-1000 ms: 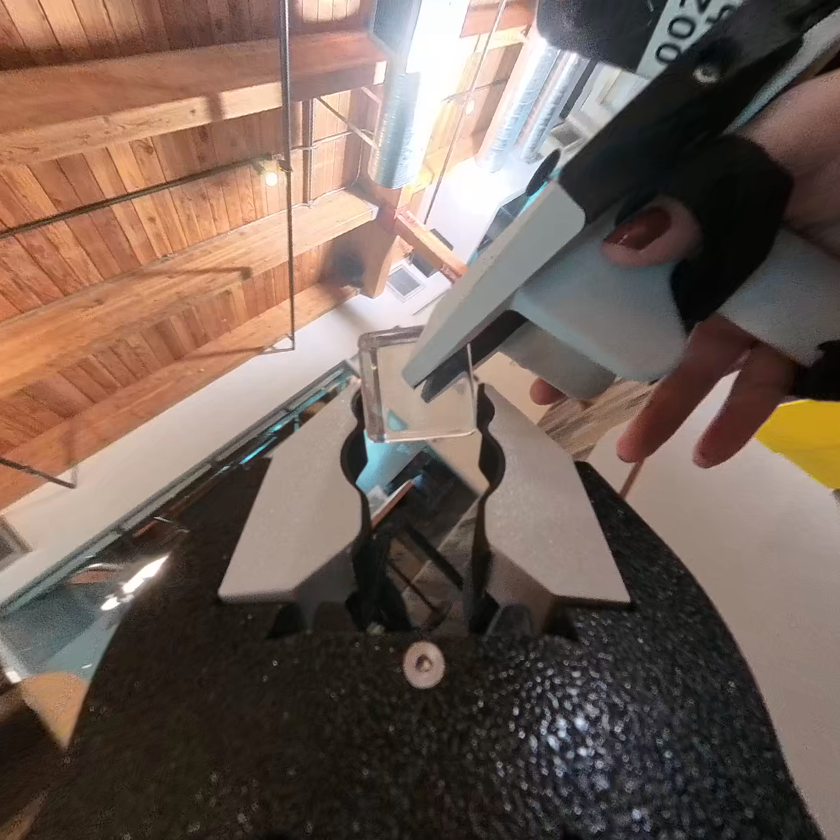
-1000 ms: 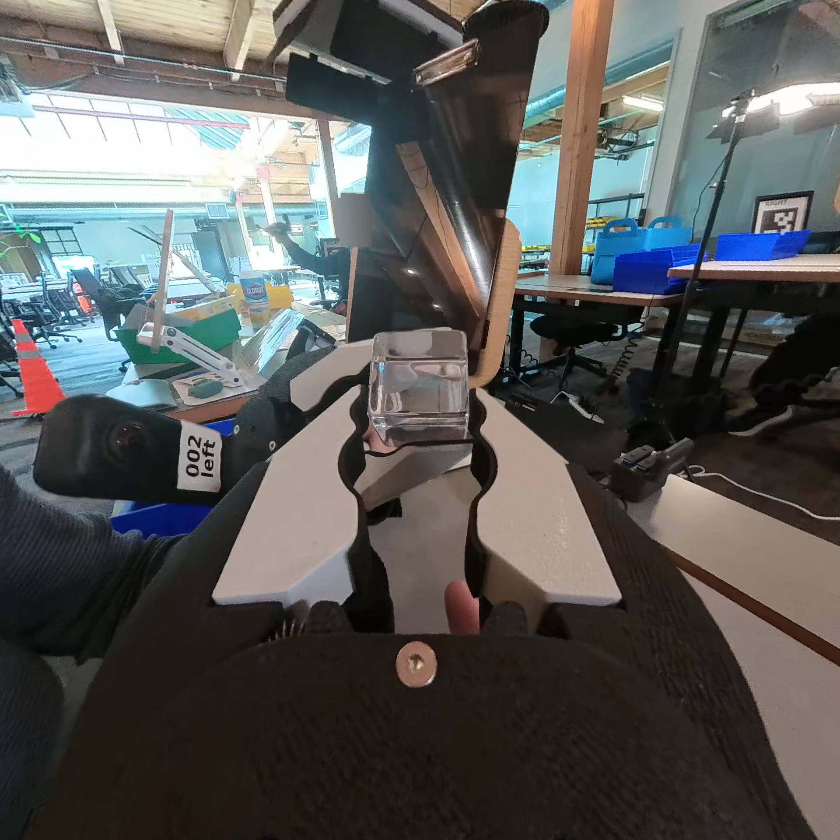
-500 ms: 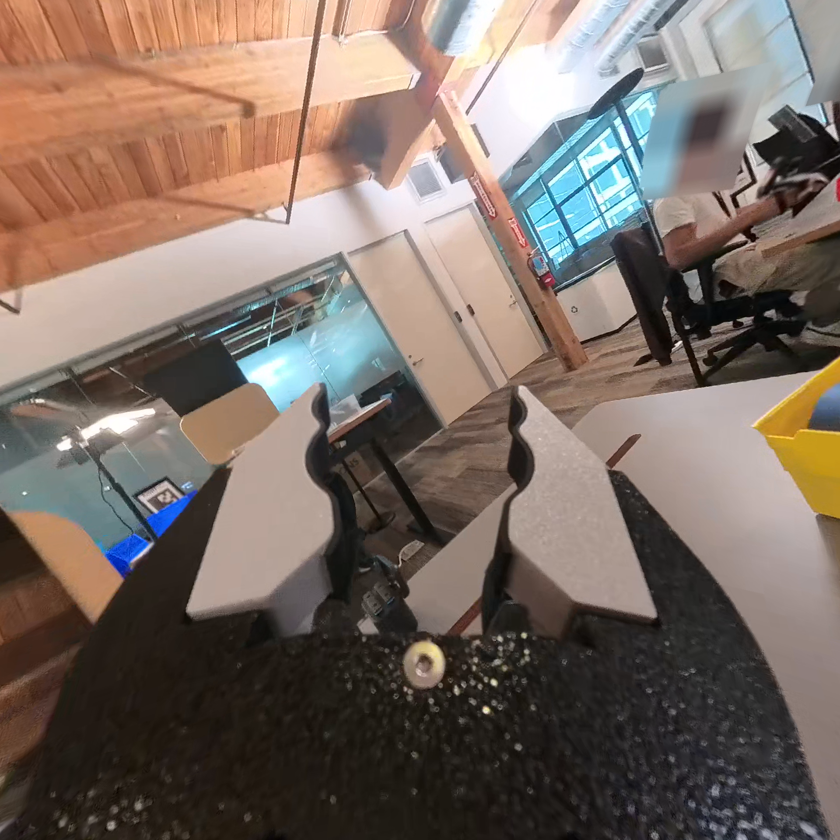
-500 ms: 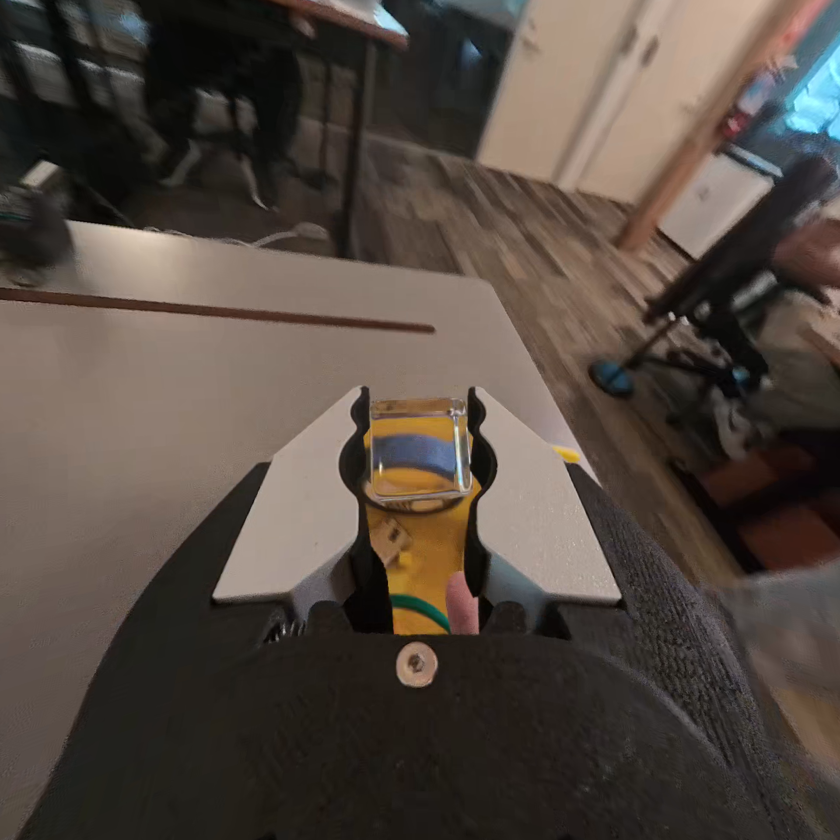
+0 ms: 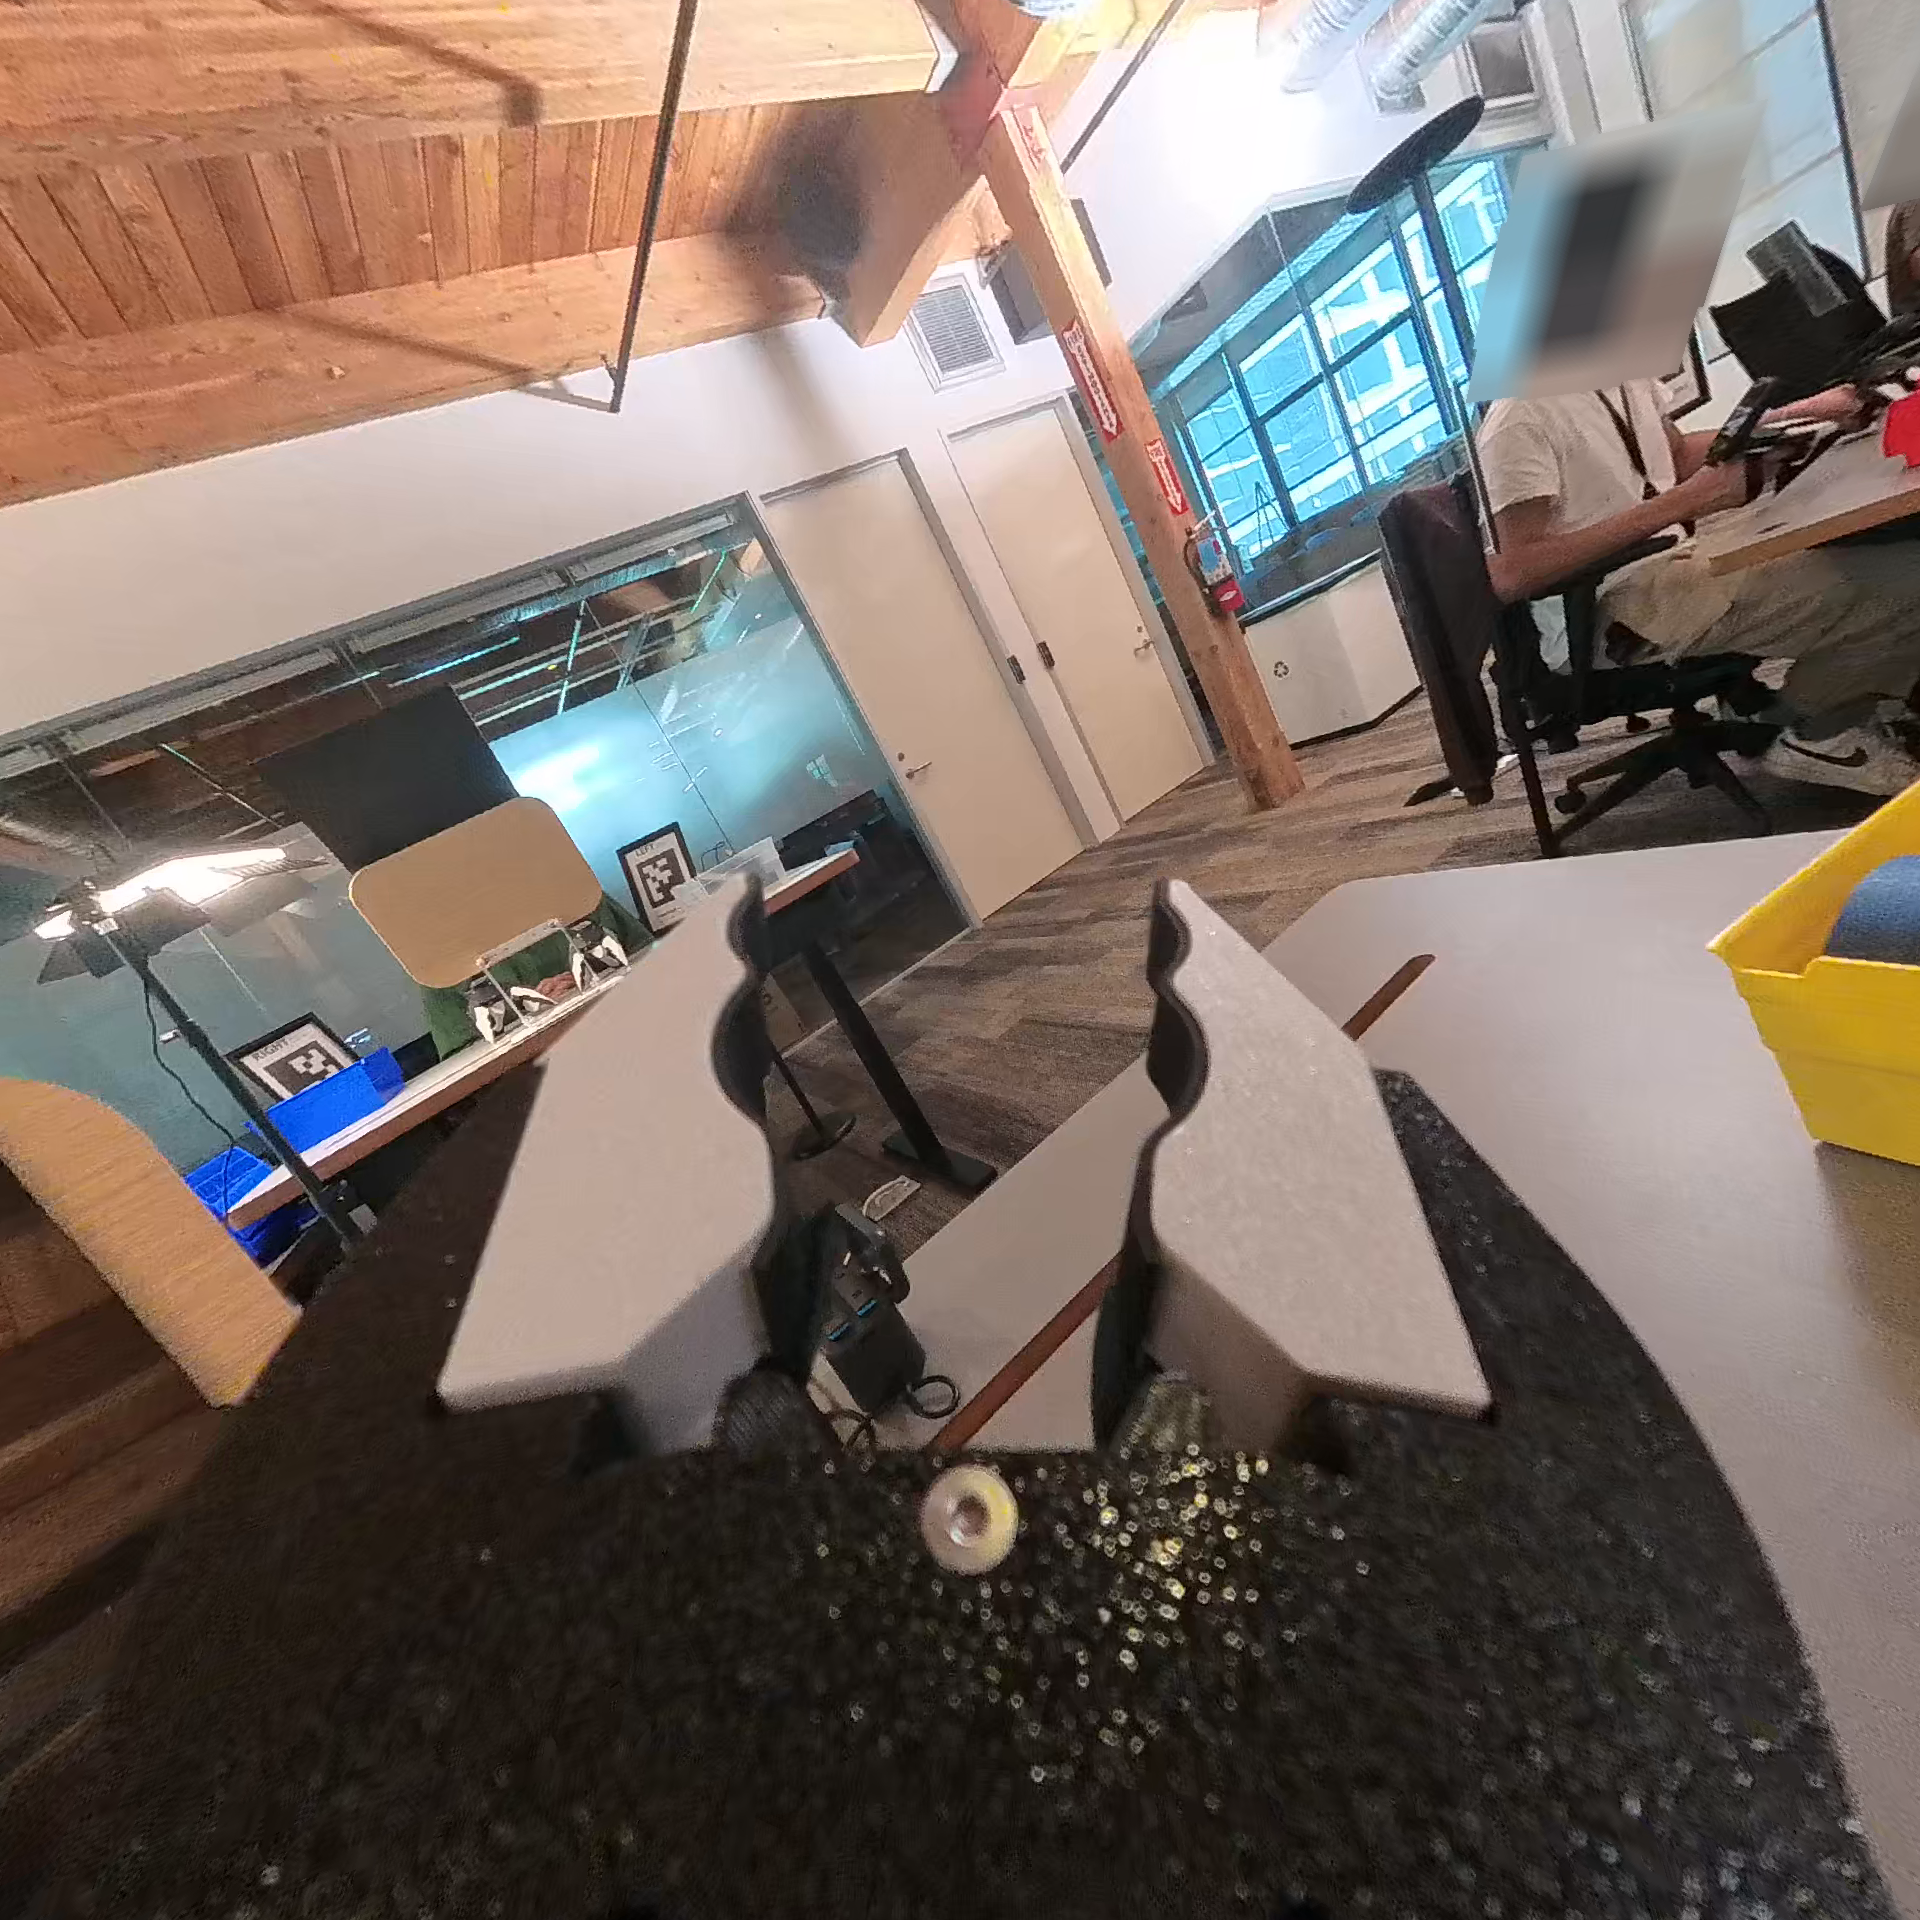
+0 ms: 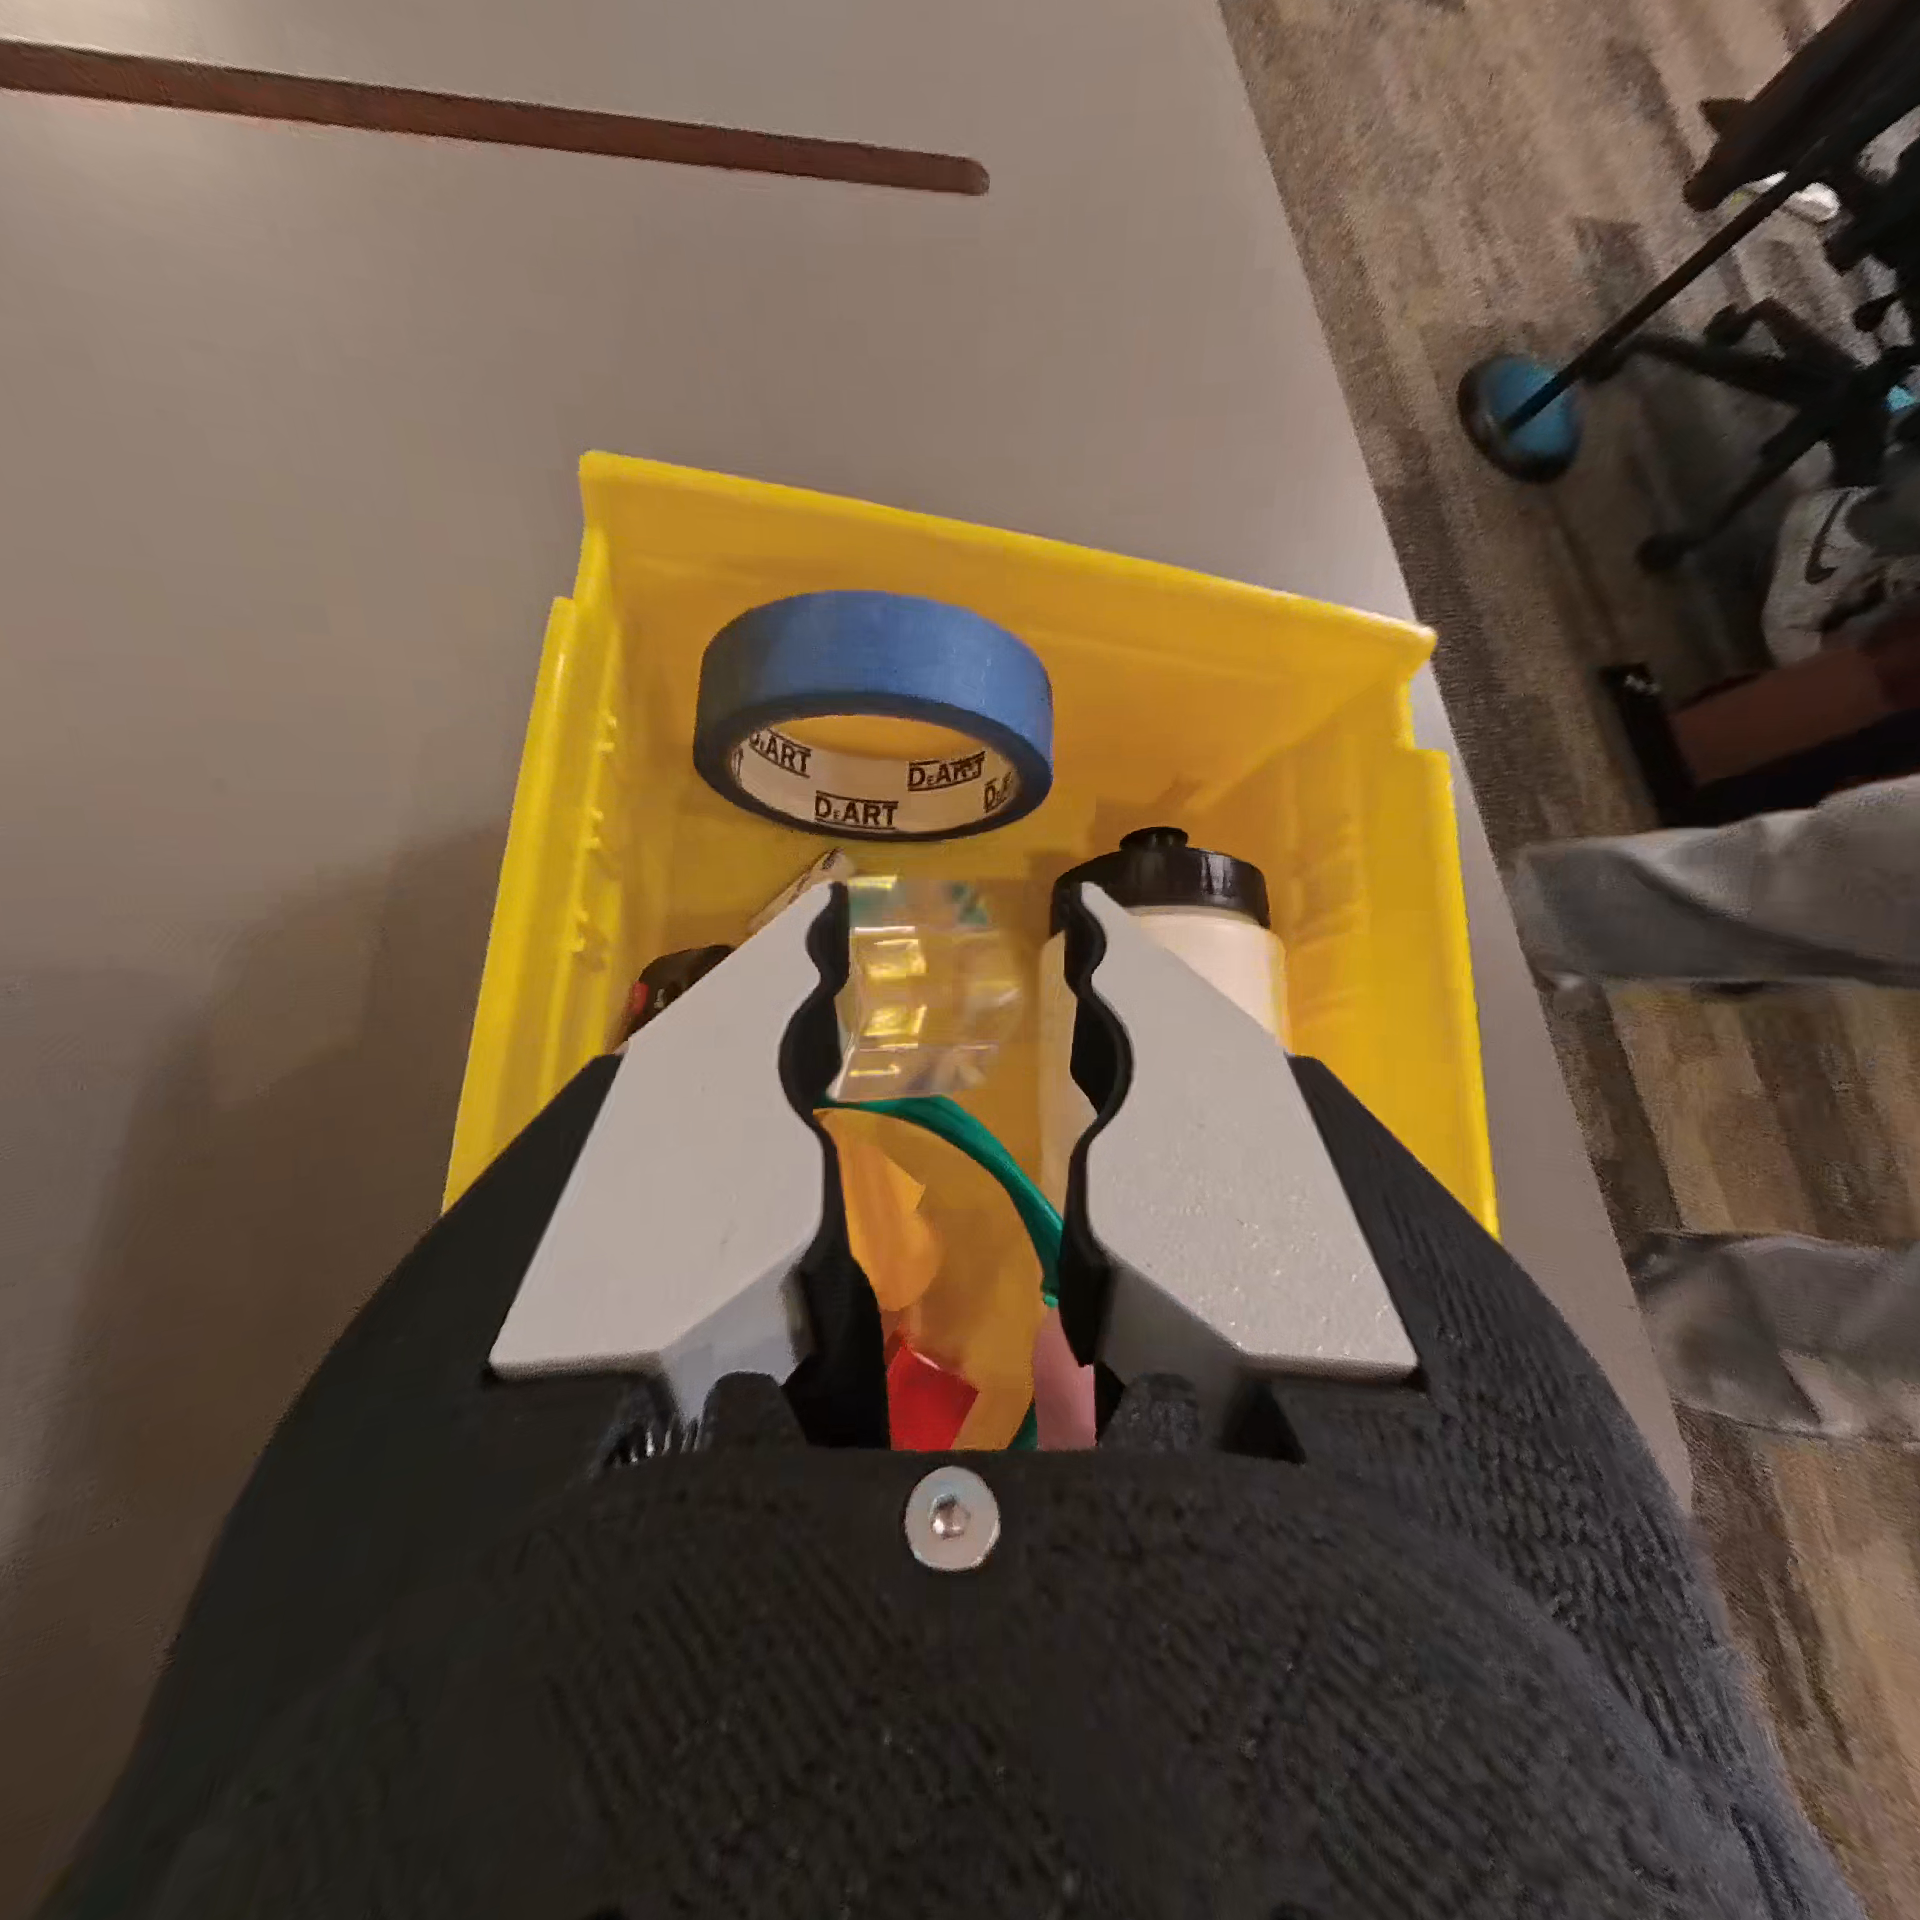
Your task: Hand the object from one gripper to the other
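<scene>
In the right wrist view my right gripper (image 6: 956,894) hangs over a yellow bin (image 6: 1351,831). A clear cube (image 6: 935,987) sits between its fingertips, tilted, against the left finger. A thin gap shows between the cube and the right finger, so the jaws do not clamp it. Whether the cube rests on the bin's contents I cannot tell. My left gripper (image 5: 951,914) is open and empty, held over the grey table (image 5: 1558,1039). It points out into the room, and the yellow bin (image 5: 1849,1039) shows at its right.
The bin holds a blue tape roll (image 6: 873,727), a white bottle with a black cap (image 6: 1195,935), green wire and coloured bits. A dark strip (image 6: 499,114) crosses the table. The table edge and floor lie to the right. A seated person (image 5: 1579,499) is at a far desk. The tips of one gripper are about 40 centimeters away from the tips of the other.
The left gripper let go of the cube and swung away from the ceiling to face the room. The right gripper carried the cube down over the yellow bin; the cube now looks smaller and tilted.
</scene>
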Tool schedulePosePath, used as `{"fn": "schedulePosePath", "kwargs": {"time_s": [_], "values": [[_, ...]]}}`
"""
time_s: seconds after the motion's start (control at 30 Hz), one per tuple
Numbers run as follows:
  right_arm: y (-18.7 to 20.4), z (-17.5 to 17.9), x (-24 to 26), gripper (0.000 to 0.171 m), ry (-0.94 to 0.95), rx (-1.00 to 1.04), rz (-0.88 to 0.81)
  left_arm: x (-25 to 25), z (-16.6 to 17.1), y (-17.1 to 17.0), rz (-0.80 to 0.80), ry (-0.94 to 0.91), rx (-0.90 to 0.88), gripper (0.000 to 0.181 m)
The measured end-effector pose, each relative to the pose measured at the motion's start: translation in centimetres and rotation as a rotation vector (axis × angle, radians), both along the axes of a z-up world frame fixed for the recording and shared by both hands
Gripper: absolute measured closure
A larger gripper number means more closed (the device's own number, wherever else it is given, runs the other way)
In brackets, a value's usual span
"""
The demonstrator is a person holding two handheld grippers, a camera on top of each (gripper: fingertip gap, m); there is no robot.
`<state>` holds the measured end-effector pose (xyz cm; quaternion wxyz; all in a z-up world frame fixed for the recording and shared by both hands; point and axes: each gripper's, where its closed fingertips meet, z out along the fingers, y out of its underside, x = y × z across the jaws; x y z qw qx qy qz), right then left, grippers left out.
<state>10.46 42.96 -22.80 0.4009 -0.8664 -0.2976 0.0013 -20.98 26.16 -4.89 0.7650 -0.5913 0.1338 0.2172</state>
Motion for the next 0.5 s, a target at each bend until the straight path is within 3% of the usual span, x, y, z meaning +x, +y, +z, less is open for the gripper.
{"fn": "schedulePosePath", "kwargs": {"time_s": [0.23,0.4,0.5], "values": [[0.0,2.6,-1.6,0.132,0.037,0.103,0.038,-0.3,-1.0,0.5,0.015,0.002,-0.072,0.110],[-1.4,10.4,-9.6,0.135,0.237,0.418,0.244,-1.4,-1.4,0.5,0.025,-0.059,-0.111,0.110],[-5.2,15.1,-16.0,0.135,0.414,0.595,0.471,-2.0,-1.3,0.3,0.028,-0.085,-0.109,0.110]]}}
